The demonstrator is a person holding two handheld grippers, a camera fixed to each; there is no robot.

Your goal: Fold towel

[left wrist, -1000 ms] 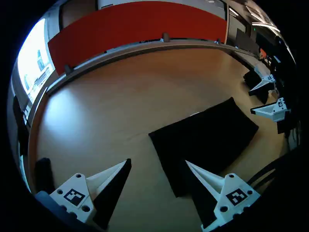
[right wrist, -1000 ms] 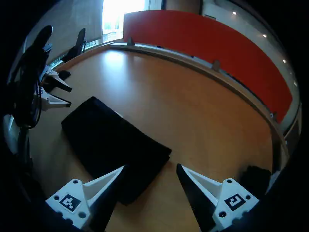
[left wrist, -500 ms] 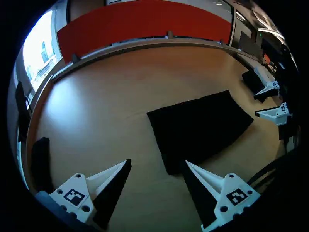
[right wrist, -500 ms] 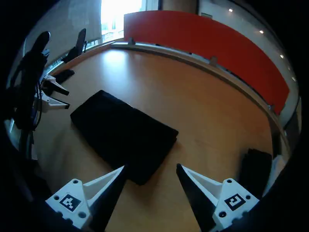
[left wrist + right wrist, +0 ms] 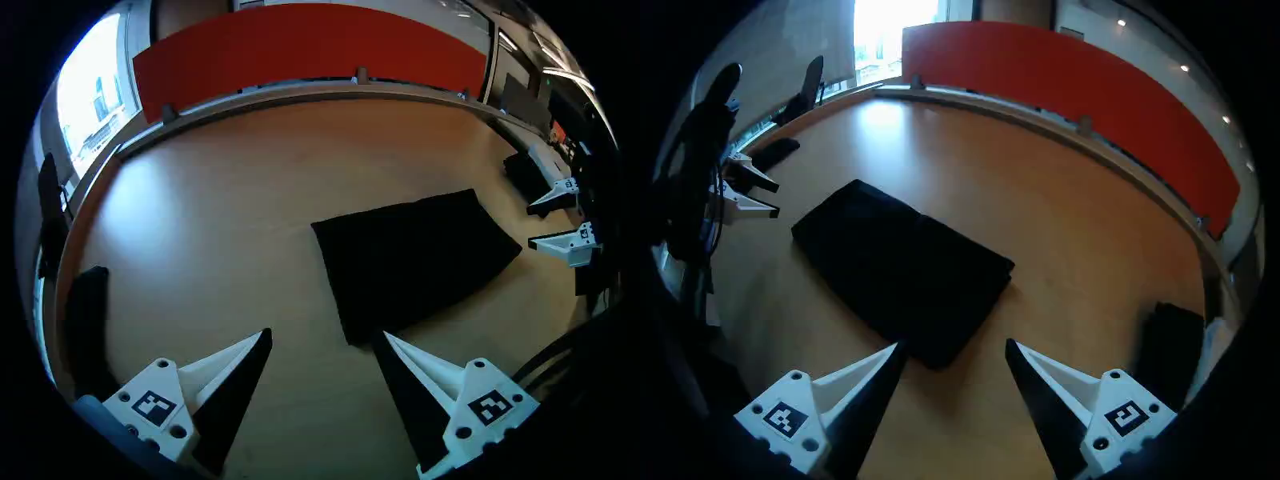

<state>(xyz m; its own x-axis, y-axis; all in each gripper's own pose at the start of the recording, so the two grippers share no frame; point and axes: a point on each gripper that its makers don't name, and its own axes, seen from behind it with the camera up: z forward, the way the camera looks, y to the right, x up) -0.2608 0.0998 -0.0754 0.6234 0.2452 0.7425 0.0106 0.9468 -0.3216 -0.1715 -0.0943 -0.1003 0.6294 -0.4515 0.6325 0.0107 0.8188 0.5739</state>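
A black towel (image 5: 412,260) lies folded flat on the wooden table (image 5: 224,224). In the left gripper view my left gripper (image 5: 324,344) hangs open above the table, its right finger just short of the towel's near corner. In the right gripper view the same towel (image 5: 904,268) lies ahead of my right gripper (image 5: 954,352), which is open with nothing between its fingers. The right gripper (image 5: 552,220) appears far off at the right edge of the left gripper view. The left gripper (image 5: 752,192) appears at the left edge of the right gripper view, beyond the towel.
A red partition (image 5: 312,44) runs along the table's far edge. A dark object (image 5: 84,312) lies at the table's left edge in the left gripper view, and another dark object (image 5: 1168,352) sits at the right in the right gripper view. Chairs (image 5: 804,84) stand near a bright window.
Both grippers have drawn back and up from the towel. The towel now lies a little farther ahead of the fingers and lies flat and still.
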